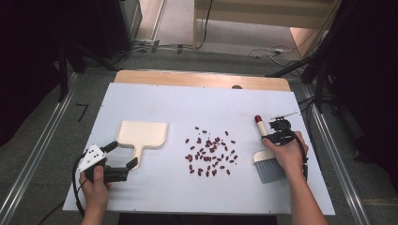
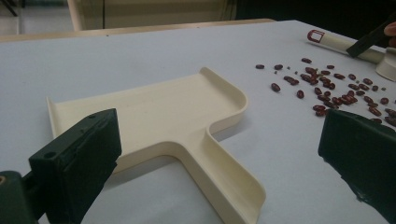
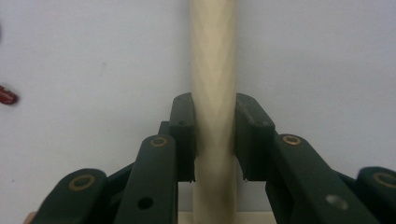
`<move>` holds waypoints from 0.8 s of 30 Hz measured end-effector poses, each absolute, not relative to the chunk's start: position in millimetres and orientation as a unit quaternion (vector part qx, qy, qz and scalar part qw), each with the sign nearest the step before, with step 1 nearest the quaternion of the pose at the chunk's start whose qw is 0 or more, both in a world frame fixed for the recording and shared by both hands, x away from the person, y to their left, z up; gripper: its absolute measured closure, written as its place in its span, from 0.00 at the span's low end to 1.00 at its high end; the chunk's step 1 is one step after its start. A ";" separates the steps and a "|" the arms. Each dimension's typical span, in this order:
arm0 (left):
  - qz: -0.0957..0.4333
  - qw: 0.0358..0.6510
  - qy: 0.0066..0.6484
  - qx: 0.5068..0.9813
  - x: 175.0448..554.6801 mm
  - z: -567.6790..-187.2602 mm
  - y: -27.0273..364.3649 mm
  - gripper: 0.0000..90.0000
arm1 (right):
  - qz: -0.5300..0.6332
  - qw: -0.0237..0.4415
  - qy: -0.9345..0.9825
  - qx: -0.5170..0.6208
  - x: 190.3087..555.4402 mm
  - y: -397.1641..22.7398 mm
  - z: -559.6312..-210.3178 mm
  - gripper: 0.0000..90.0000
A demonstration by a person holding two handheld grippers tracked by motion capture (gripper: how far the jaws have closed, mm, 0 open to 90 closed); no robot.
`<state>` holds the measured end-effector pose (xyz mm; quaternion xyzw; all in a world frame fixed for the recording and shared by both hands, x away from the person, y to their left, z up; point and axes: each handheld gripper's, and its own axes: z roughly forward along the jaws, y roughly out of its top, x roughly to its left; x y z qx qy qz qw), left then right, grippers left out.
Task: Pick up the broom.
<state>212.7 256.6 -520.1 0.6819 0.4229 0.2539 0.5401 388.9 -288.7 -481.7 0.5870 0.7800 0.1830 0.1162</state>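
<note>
Brush handle clamped at right of frame; dustpan between wide jaws at lower left; no legible writing on any item.

Right gripper (image 1: 273, 132), right of centre in the high view: both black jaws pressed flat against the brush (image 1: 265, 157), on its smooth cream cylindrical handle. That brush lies on the white sheet (image 1: 187, 101); red cap at the upper end, grey bristle block at the lower. Left gripper (image 1: 123, 154), lower left: jaws stand well apart either side of the dustpan (image 2: 154, 116) handle, no contact seen. Dustpan is cream plastic, matte, flat tray with a low raised rim and rounded corners, channel-shaped handle. Beans (image 1: 211, 151) at mid-frame: small, glossy, dark red, oval, loosely scattered between dustpan and brush. Sheet covers a pale wooden table (image 1: 202, 77), bare along the upper edge.
</note>
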 end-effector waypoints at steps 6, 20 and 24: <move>0.253 0.540 0.422 0.683 212.8 -519.9 256.7 0.00 | 0.240 0.120 0.766 0.584 377.4 -300.7 -474.2 0.77; 0.255 0.540 0.420 0.683 212.2 -519.7 256.5 0.00 | 0.411 0.164 0.698 0.563 337.1 -331.3 -459.9 0.77; 0.256 0.542 0.421 0.681 212.4 -519.7 256.7 0.00 | 0.445 0.179 0.683 0.550 328.9 -334.5 -459.5 0.77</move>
